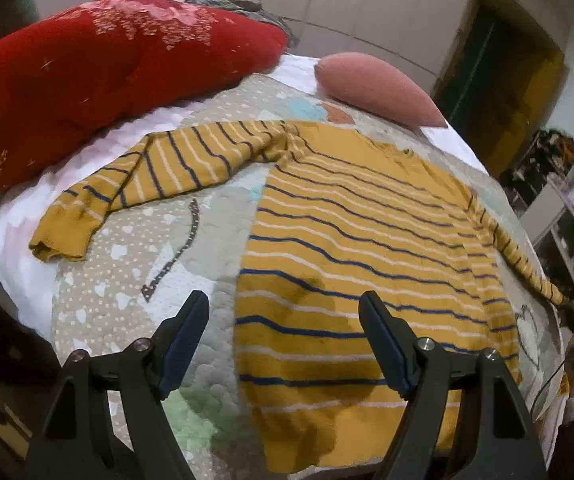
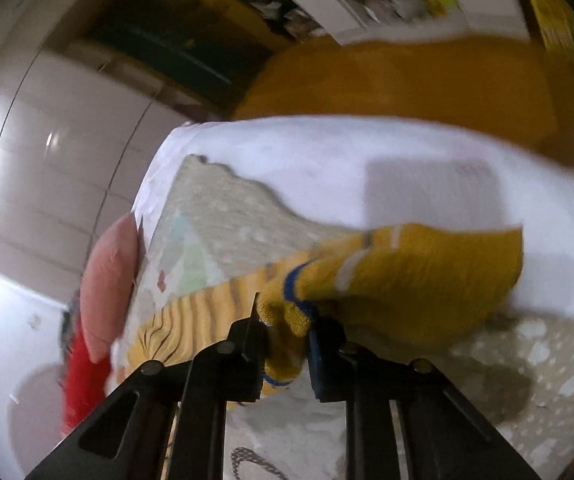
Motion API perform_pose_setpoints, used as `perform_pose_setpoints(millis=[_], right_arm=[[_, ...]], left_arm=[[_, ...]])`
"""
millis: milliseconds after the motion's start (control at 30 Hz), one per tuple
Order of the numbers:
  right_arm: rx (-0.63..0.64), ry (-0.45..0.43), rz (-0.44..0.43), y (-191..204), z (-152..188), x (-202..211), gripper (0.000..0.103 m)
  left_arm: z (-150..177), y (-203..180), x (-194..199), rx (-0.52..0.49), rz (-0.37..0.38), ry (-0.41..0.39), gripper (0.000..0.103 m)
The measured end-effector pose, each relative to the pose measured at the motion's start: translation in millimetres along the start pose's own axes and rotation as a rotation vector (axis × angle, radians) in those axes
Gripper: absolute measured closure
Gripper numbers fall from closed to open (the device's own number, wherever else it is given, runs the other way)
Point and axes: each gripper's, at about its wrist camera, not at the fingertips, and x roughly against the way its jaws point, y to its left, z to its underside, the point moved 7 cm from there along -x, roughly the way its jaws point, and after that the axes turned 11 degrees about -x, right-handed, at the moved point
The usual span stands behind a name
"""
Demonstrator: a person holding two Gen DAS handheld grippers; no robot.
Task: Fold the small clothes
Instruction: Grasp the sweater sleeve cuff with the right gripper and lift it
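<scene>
Left wrist view: the left tool (image 1: 285, 322) hangs with jaws apart over the striped sweater (image 1: 351, 248) spread on the bed quilt (image 1: 127, 280) — the right tool (image 2: 287, 320) clamps its sleeve cuff (image 2: 407, 272).

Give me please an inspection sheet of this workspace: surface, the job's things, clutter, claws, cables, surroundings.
Surface: patterned quilt over a white sheet on a bed.
Job's things: yellow striped shirt lies spread flat, one sleeve stretched to the side.
Clutter: red pillow and pink pillow at the far edge.
Claws: left claw open above the shirt's hem, holding nothing; right claw shut on the shirt's other sleeve cuff.
Cables: nothing seen clearly.
Surroundings: white wardrobe doors, dark doorway, crowded shelves.
</scene>
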Motion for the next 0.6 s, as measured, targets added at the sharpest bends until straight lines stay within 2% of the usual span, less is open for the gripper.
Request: perform_pose_setpoints(millis=[67, 133, 267, 367, 400, 467, 600], right_arm=[[0.117, -0.012, -0.007, 39.3, 4.3, 5.6, 0.084], [0.229, -0.005, -0.022, 82.9, 25.8, 5.4, 0.084], [0.466, 0.047, -0.06, 178.1, 96.8, -12.8, 0.084], [0.637, 0.162, -0.099, 250.1, 181.0, -49.7, 0.085], [0.669, 0.19, -0.102, 260.5, 201.6, -58.4, 0.085], [0.772, 0.269, -0.095, 286.7, 267.2, -88.3, 0.085], [0.942, 0.39, -0.07, 303.6, 379.0, -135.8, 0.085]], left_arm=[[0.9, 6.5, 0.8, 0.021, 0.006, -0.011, 0.027], [2.8, 13.1, 0.6, 0.041, 0.014, -0.017, 0.027], [10.0, 34.8, 4.0, 0.084, 0.016, -0.033, 0.027], [15.5, 58.4, 13.3, 0.101, -0.015, -0.06, 0.027], [17.0, 65.6, 16.0, 0.106, -0.026, -0.068, 0.027], [21.6, 82.7, 21.8, 0.118, -0.052, -0.081, 0.027], [36.8, 114.4, 28.9, 0.153, -0.092, -0.085, 0.027]])
